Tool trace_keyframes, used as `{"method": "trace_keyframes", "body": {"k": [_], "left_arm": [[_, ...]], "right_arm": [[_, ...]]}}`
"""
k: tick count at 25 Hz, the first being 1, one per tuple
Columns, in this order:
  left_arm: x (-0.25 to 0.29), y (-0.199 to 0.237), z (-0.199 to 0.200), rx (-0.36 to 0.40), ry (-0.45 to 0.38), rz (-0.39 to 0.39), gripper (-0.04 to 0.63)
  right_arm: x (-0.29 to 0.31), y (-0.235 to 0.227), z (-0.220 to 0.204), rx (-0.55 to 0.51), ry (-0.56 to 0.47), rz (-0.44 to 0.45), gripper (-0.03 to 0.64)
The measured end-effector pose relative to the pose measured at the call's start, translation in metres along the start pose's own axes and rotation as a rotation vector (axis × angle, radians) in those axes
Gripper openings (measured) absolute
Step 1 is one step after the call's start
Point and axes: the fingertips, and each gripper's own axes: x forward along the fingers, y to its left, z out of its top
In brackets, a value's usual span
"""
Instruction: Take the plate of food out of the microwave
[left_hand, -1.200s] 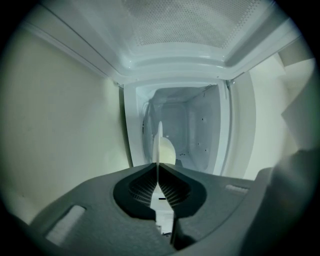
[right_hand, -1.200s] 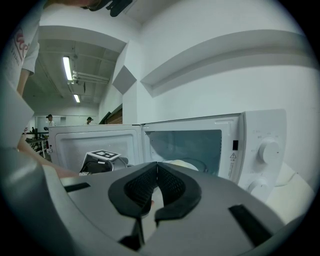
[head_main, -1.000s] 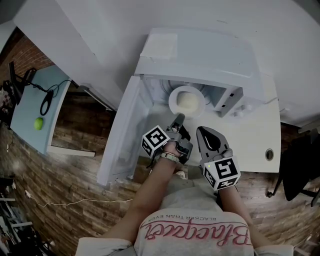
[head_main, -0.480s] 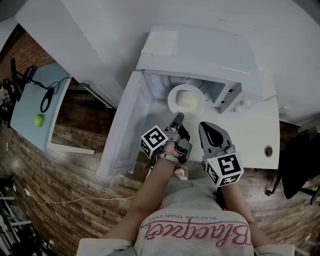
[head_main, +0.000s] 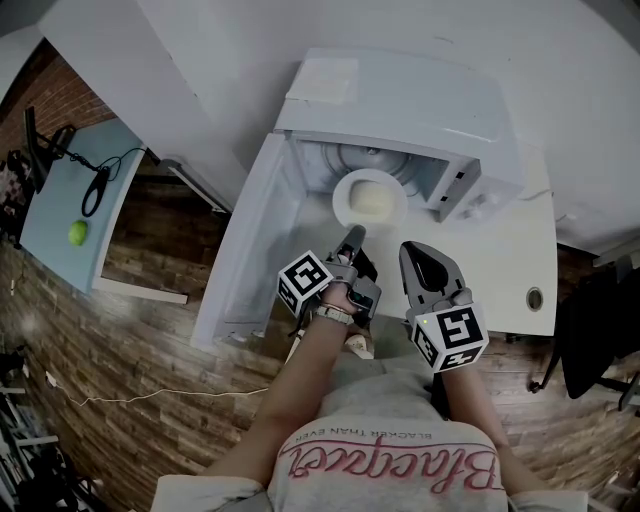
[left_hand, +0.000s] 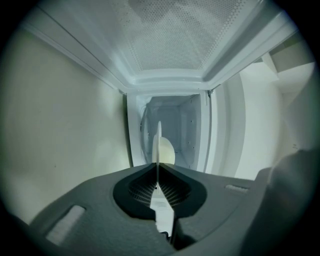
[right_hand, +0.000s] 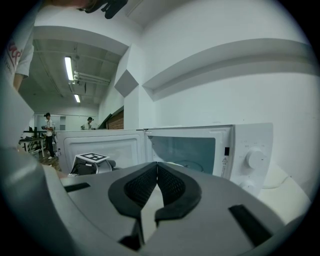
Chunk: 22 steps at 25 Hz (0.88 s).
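White tabletop (head_main: 510, 280), open microwave (head_main: 400, 100), plate (head_main: 342, 200) gripped at its mouth.
Its door (head_main: 250, 250) swings toward 8 o'clock. Reaching level, the left hand-held gripper (head_main: 352, 236) is clamped on the round white plate's near rim; at its 3 o'clock the right hand-held gripper (head_main: 415, 250) hovers, jaws together, empty. Pale mounded food (head_main: 372, 203) tops the plate.
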Motion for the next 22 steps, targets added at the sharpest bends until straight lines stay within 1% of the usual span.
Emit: {"method": "trace_keyframes", "body": {"k": [3, 11, 18, 22], "left_arm": [[-0.004, -0.002, -0.002, 0.008, -0.002, -0.005, 0.015], [-0.018, -0.007, -0.004, 0.022, -0.007, -0.007, 0.015], [-0.031, -0.011, -0.011, 0.02, -0.007, -0.01, 0.015], [-0.036, -0.016, -0.019, 0.007, -0.005, -0.01, 0.015]], "right_arm": [[-0.003, 0.003, 0.0, -0.014, 0.0, 0.005, 0.011], [-0.009, 0.012, 0.003, -0.007, -0.017, 0.019, 0.011], [-0.019, 0.014, 0.003, 0.019, -0.029, 0.013, 0.011], [-0.026, 0.013, 0.008, 0.022, -0.035, 0.01, 0.011]]}}
